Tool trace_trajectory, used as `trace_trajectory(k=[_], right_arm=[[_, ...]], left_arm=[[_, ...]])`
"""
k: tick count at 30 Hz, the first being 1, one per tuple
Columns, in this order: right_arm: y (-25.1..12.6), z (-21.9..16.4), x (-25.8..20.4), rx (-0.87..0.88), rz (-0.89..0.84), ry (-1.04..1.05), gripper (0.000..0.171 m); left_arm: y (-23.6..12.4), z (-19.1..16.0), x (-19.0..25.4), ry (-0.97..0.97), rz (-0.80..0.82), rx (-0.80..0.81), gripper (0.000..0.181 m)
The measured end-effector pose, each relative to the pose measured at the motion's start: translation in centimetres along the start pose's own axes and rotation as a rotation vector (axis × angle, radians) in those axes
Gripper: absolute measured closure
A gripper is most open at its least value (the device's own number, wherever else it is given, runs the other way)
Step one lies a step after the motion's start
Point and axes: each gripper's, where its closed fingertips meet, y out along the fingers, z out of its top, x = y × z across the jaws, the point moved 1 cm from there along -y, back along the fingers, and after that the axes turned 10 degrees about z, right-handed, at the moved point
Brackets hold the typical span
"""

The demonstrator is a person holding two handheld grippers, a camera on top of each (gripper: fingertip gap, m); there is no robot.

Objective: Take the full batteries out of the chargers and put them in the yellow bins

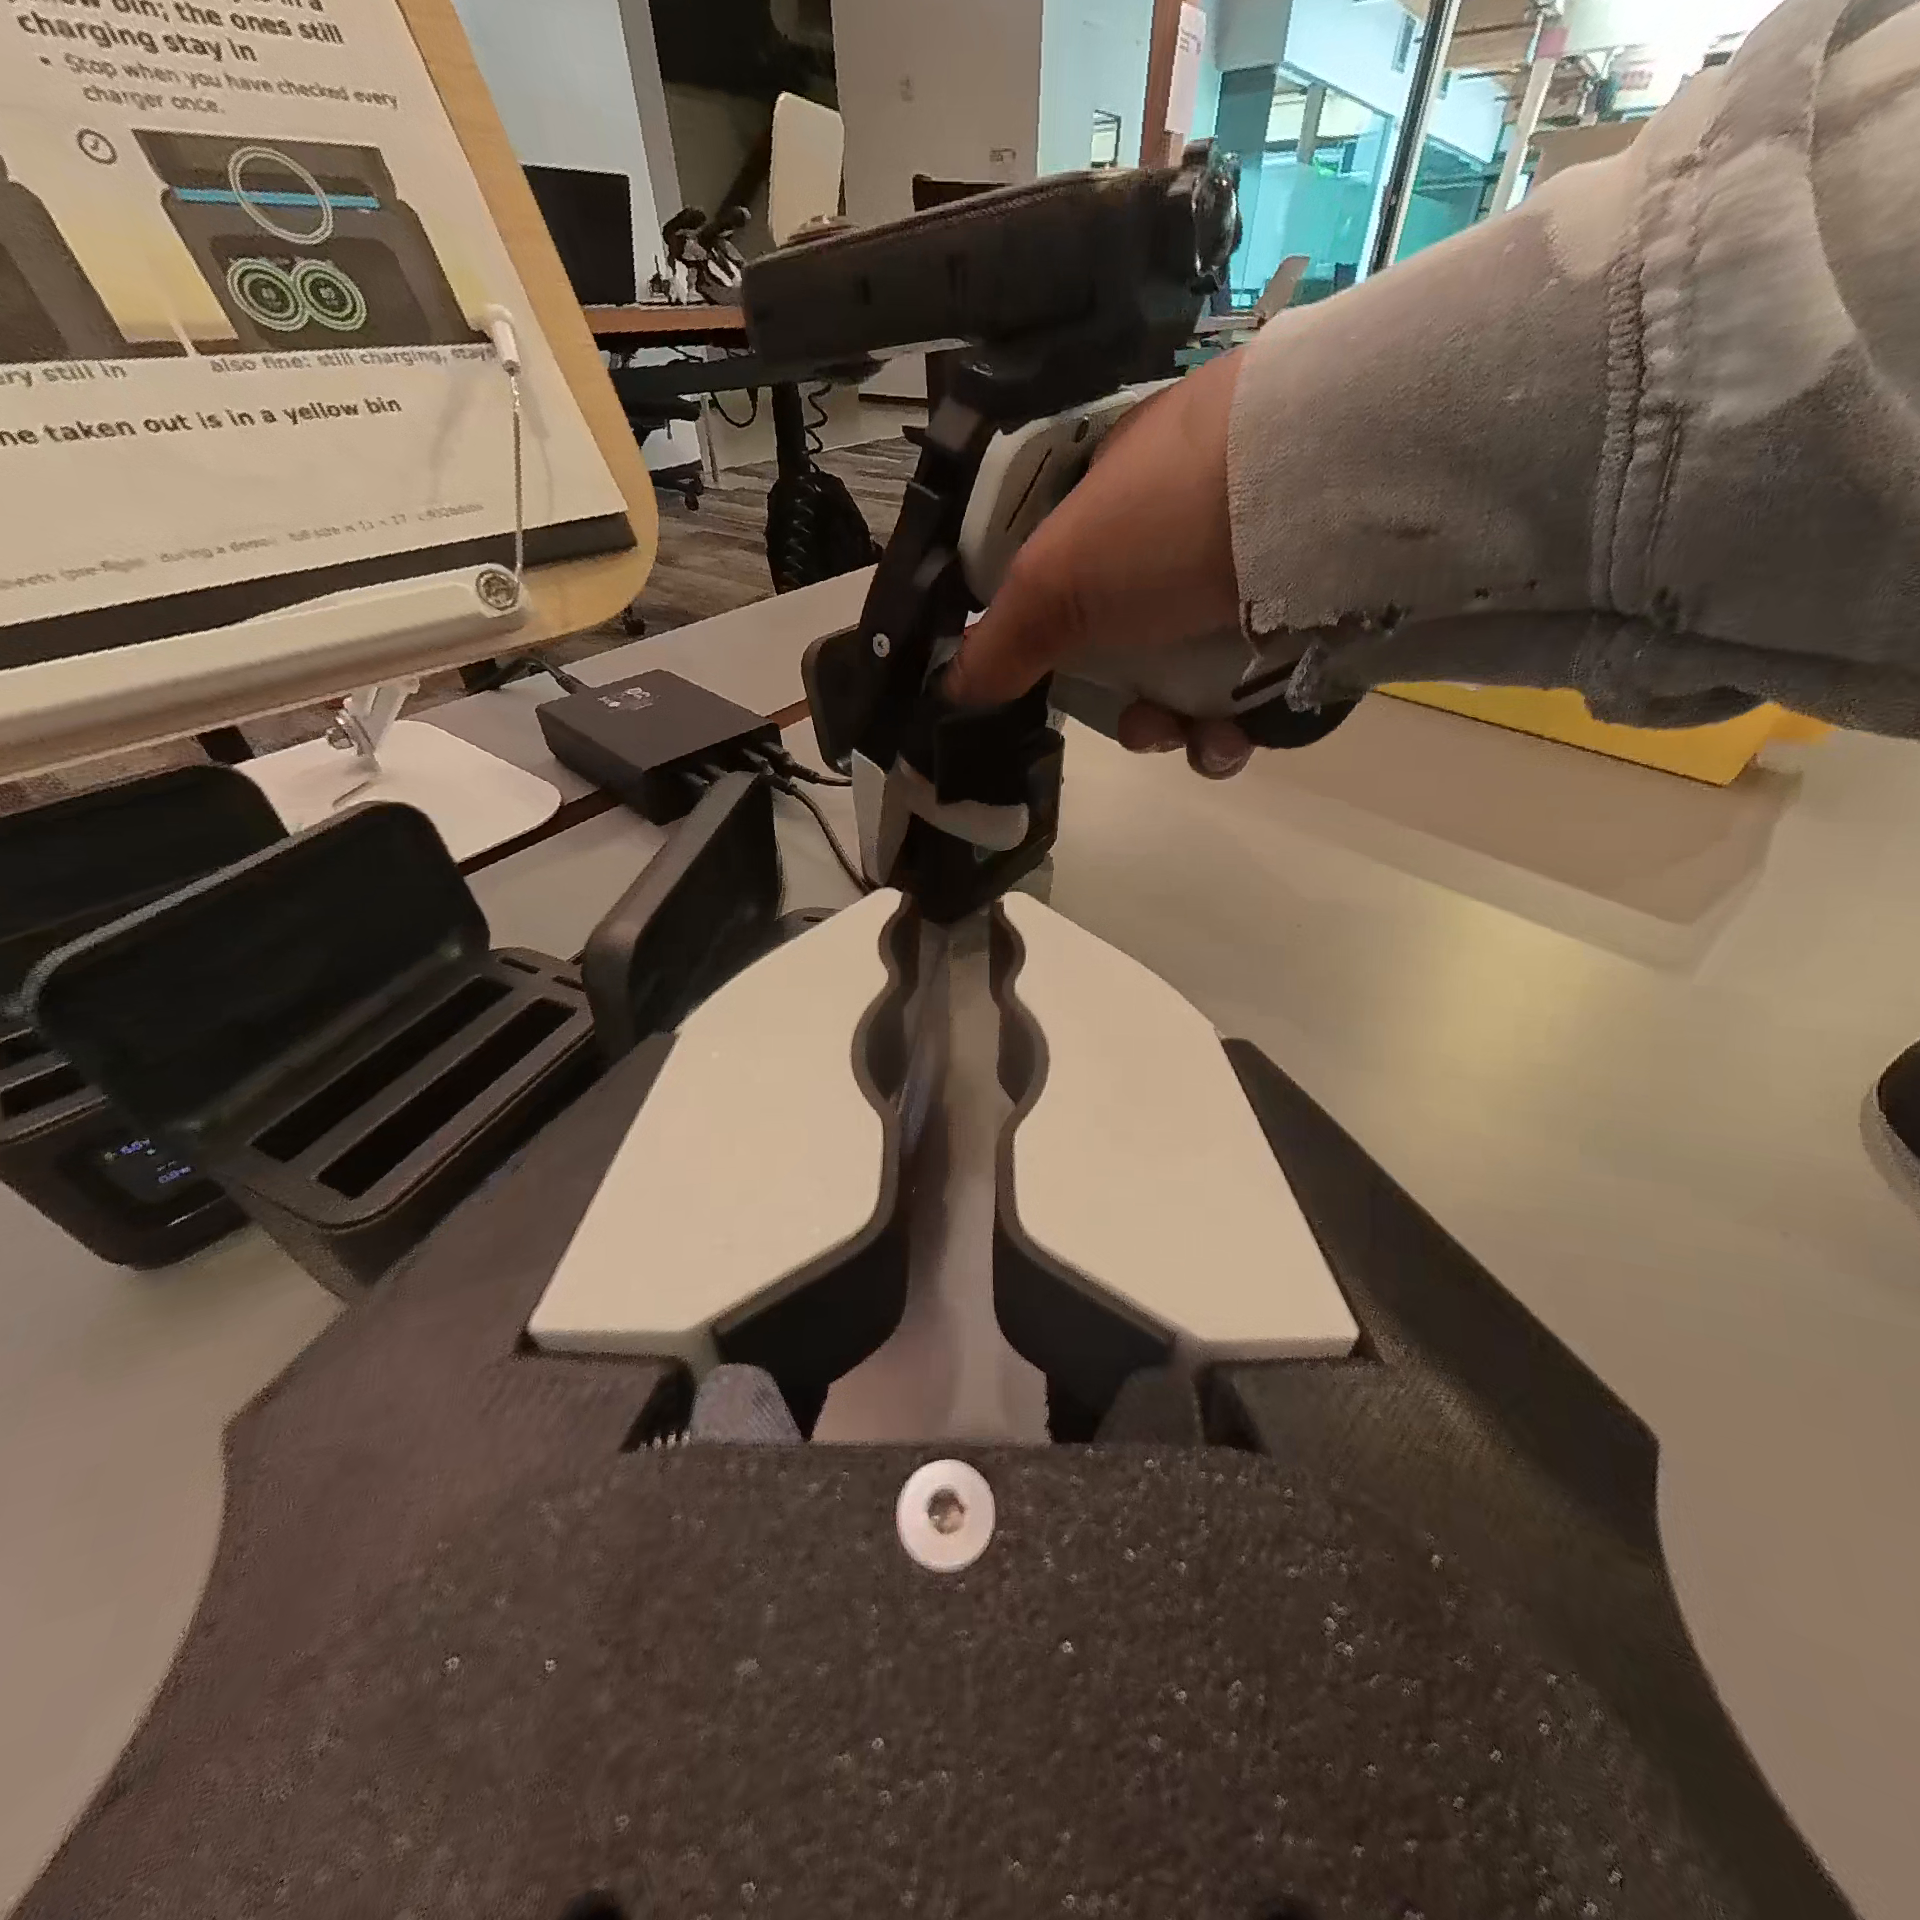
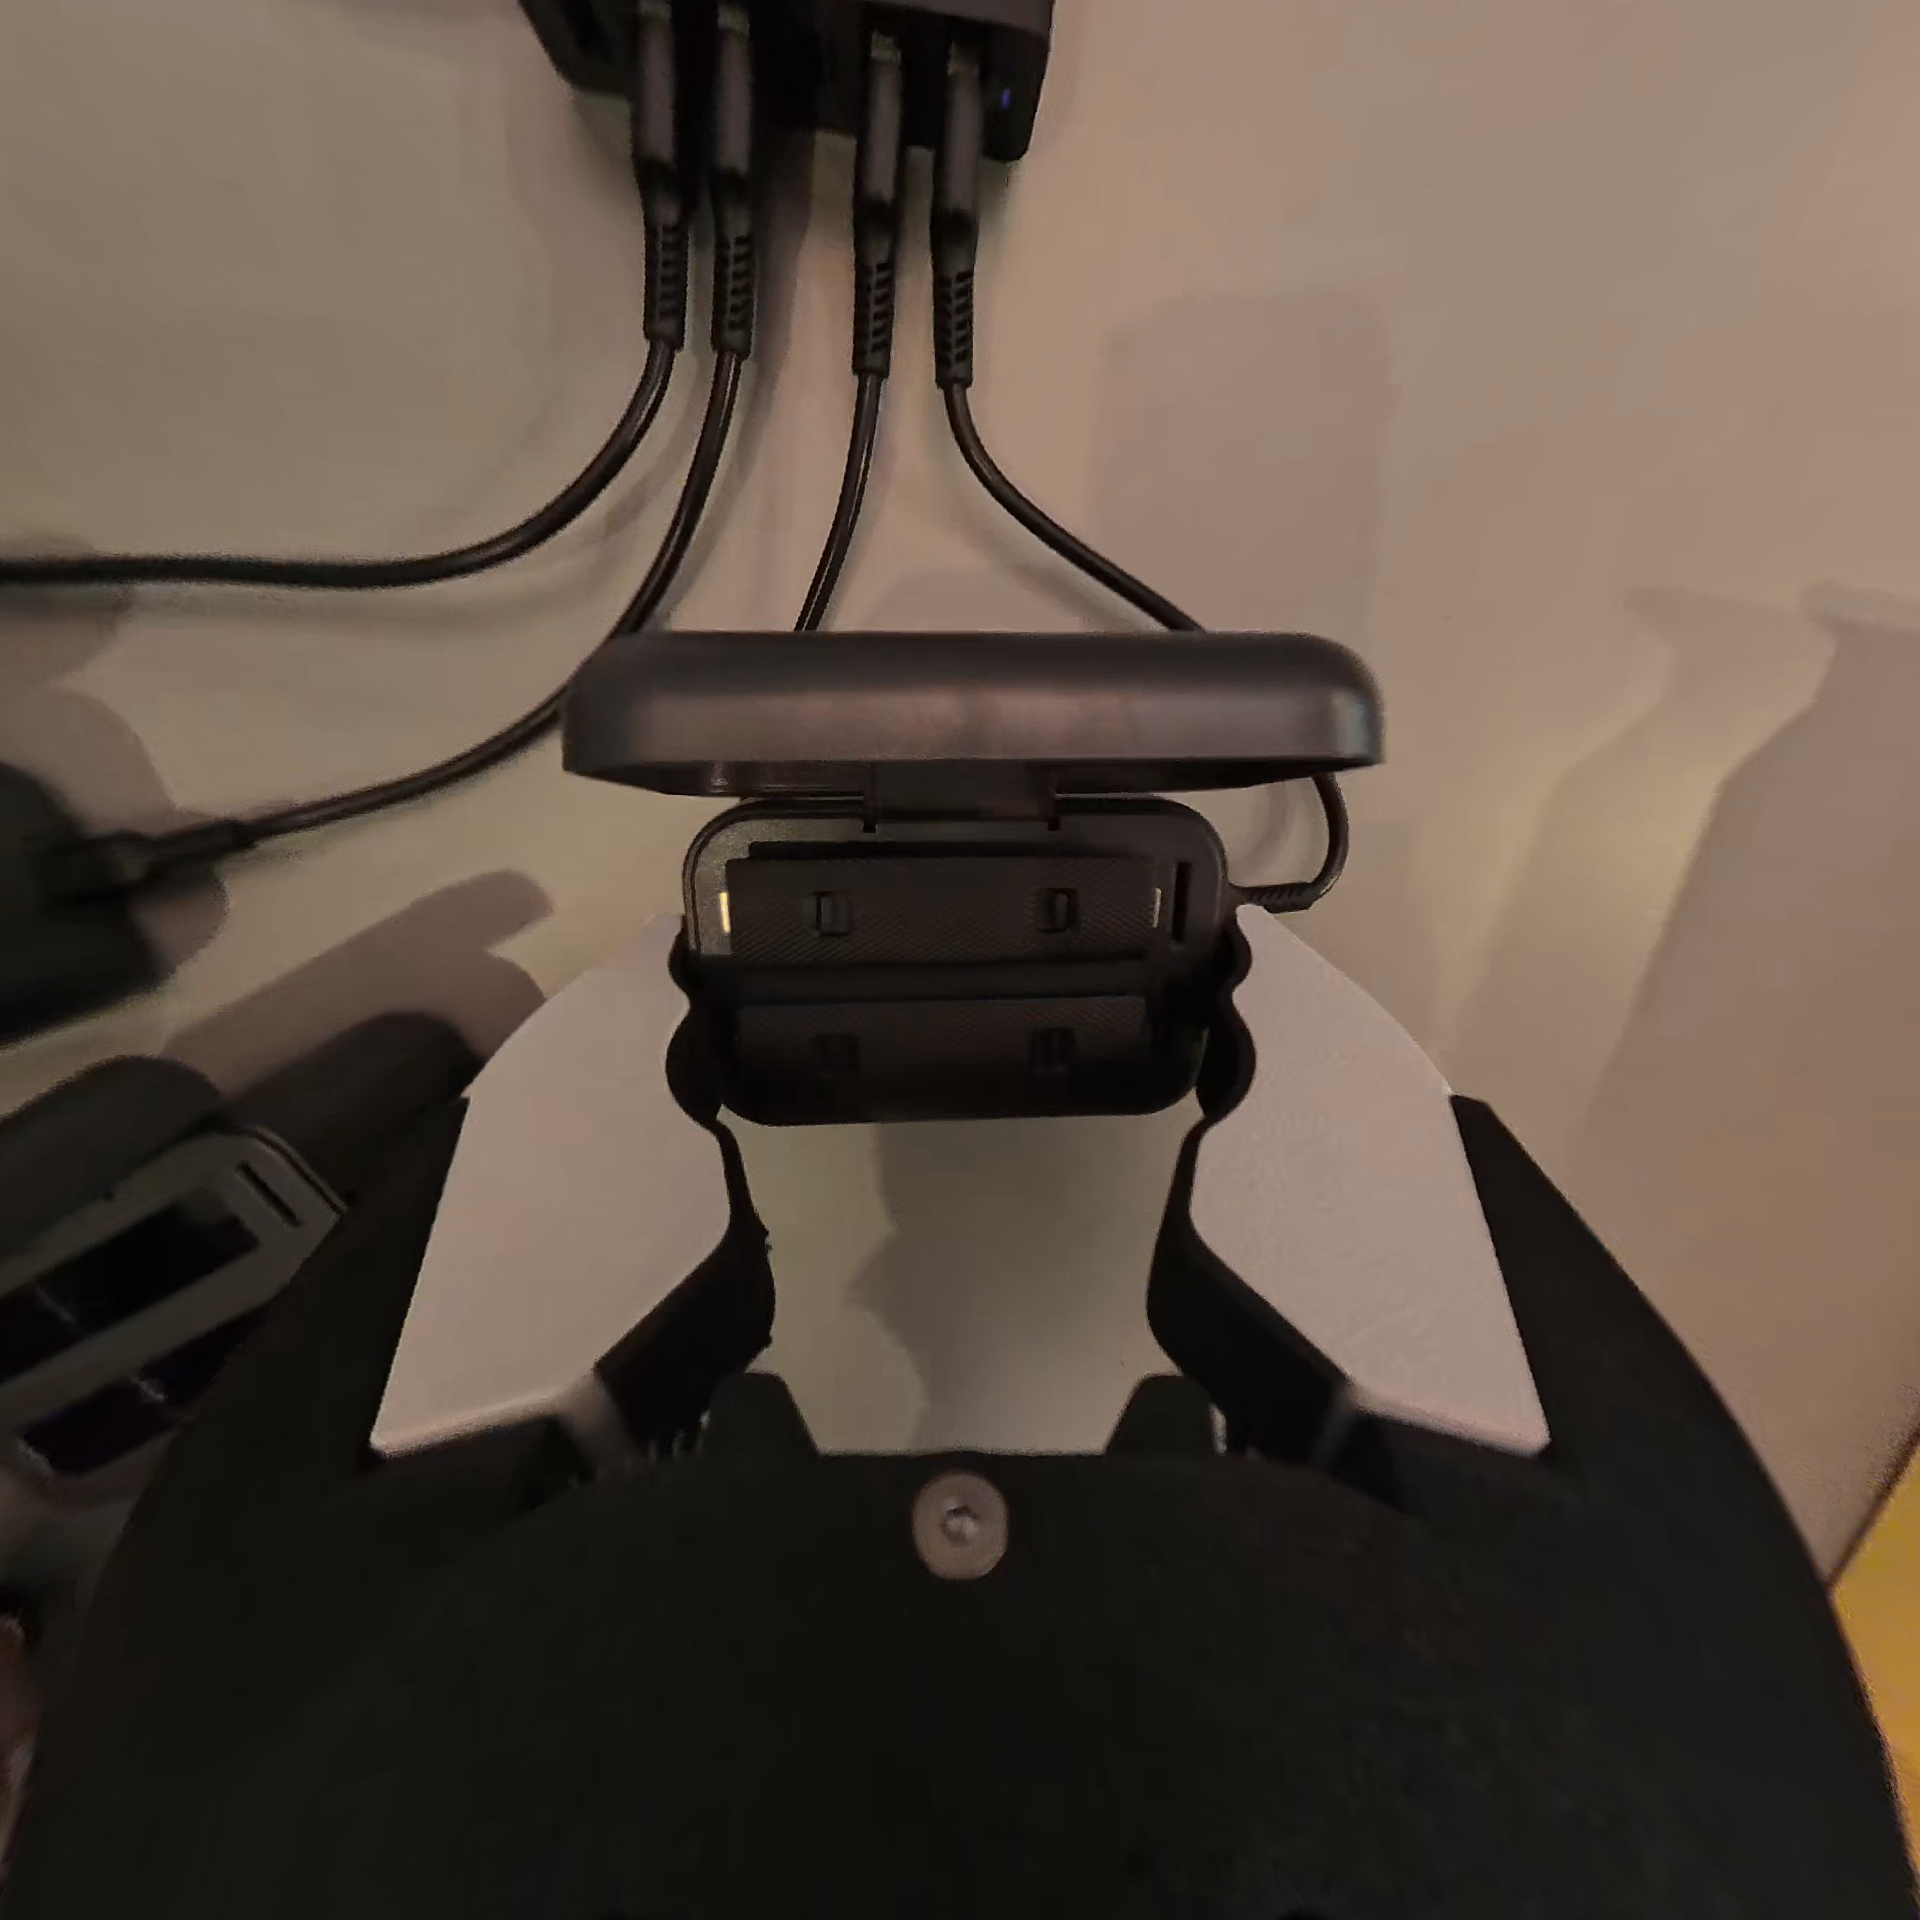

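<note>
We see the right hand-held gripper (image 2: 954, 997) pointed down at a dark battery charger (image 2: 954, 961) on the pale table (image 2: 1558, 436), its white fingers (image 2: 582, 1174) spread wide and straddling the charger's body, one tip at each short side; whether they press on the case we cannot tell. The charger's lid (image 2: 971, 712) stands open beyond the tips, and two dark batteries (image 2: 940, 914) lie side by side in its slots. A black cable (image 2: 1049, 530) runs from the charger up to a black power hub (image 2: 800, 62) at the top edge, where three more cables plug in. Another open charger (image 2: 156, 1288) sits at lower left, and a strip of yellow bin (image 2: 1881, 1662) shows at lower right. From the left wrist view, the left hand-held gripper (image 1: 948, 940) has its fingers nearly together, only a narrow wavy gap between them, with nothing held. Just past its tips the right hand-held gripper (image 1: 951, 831) hangs nose-down, grasped by a hand (image 1: 1122, 582) in a grey sleeve (image 1: 1610, 416). To the left stand open chargers (image 1: 343, 1060) with empty slots, the power hub (image 1: 655, 727), and a printed instruction sheet on a wooden stand (image 1: 312, 343). A yellow bin (image 1: 1579, 727) lies far right.
</note>
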Motion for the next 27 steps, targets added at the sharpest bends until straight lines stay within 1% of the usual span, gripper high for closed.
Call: trace_trajectory(k=[3,10,14,17,20,23,27], right_arm=[[0.1,0.4,-0.1,0.023,-0.011,0.043,0.080],[0.1,0.4,-0.3,0.046,0.010,0.069,0.079],[-0.6,1.1,-1.5,0.109,0.074,0.028,0.060],[-2.3,1.7,-2.4,0.205,0.133,-0.023,0.052],[-4.5,2.0,-2.3,0.321,0.212,-0.056,0.047],[-7.6,2.7,-1.5,0.510,0.283,-0.148,0.053],[-10.7,2.1,0.9,0.682,0.287,-0.277,0.060]], left_arm=[[0.0,-0.1,-0.3,-0.017,0.006,-0.008,0.169],[-0.2,0.2,-0.5,-0.042,0.005,0.005,0.169],[-0.1,0.1,-0.5,-0.040,0.005,0.002,0.169],[-0.1,0.1,-0.5,-0.037,0.006,0.004,0.169],[-0.1,0.0,-0.4,-0.030,0.006,0.005,0.169],[0.0,-0.1,-0.1,-0.018,-0.001,-0.004,0.169],[0.2,0.2,1.3,0.025,-0.031,-0.002,0.167]])
